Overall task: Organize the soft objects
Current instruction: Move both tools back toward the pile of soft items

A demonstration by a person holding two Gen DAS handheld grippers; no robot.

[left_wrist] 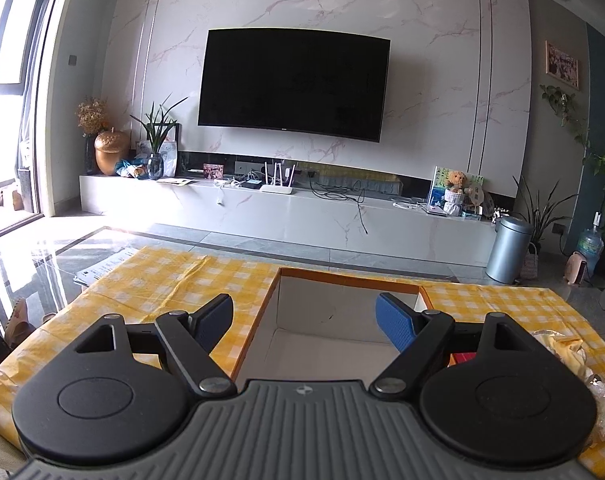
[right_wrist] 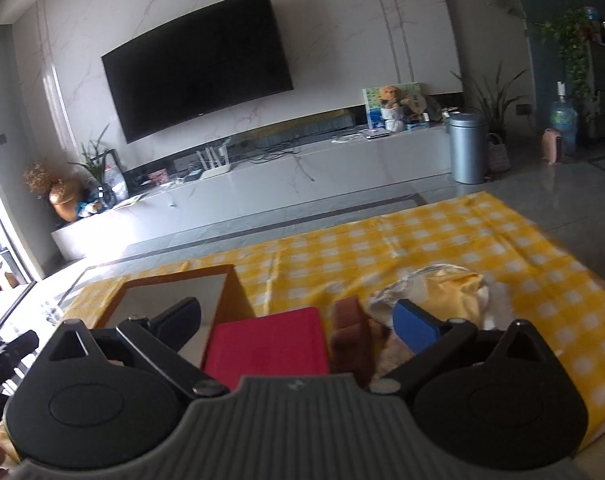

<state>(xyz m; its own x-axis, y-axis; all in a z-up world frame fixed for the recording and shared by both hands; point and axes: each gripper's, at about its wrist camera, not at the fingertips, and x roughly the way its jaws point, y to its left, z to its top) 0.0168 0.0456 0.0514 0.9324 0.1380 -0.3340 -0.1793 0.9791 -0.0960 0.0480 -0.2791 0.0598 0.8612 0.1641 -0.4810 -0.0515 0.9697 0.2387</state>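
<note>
Nearest the left wrist camera, the left gripper (left_wrist: 304,314) hung with its blue-padded fingers (left_wrist: 394,322) spread wide apart and holding nothing, poised over the open orange-rimmed box (left_wrist: 258,320), whose pale inside showed bare between them. The box sat on the yellow checked cloth (left_wrist: 162,280) that covered the counter. At the right edge of that view a crinkled clear bag with yellow fabric (left_wrist: 562,354) lay on the cloth, just right of the box. In the right wrist view, the right gripper (right_wrist: 298,314) was likewise spread apart and gripping nothing; between its fingers lay a red folded cloth (right_wrist: 268,344), right against the box's near right corner, and just right of it stood a brown soft item (right_wrist: 350,334), too blurred to identify. Beyond the right finger (right_wrist: 416,324) the bagged yellow fabric (right_wrist: 446,286) rested on the checked cloth, near the brown item. Farther off, past the counter's far edge, lay grey tiled floor (left_wrist: 262,240), then a long white marble TV bench (left_wrist: 302,208) carrying a router (left_wrist: 276,184), cables and a teddy bear (left_wrist: 456,184). A grey bin (left_wrist: 506,250) stood at the bench's right end. On the marble wall behind hung a dark television (left_wrist: 294,84).
</note>
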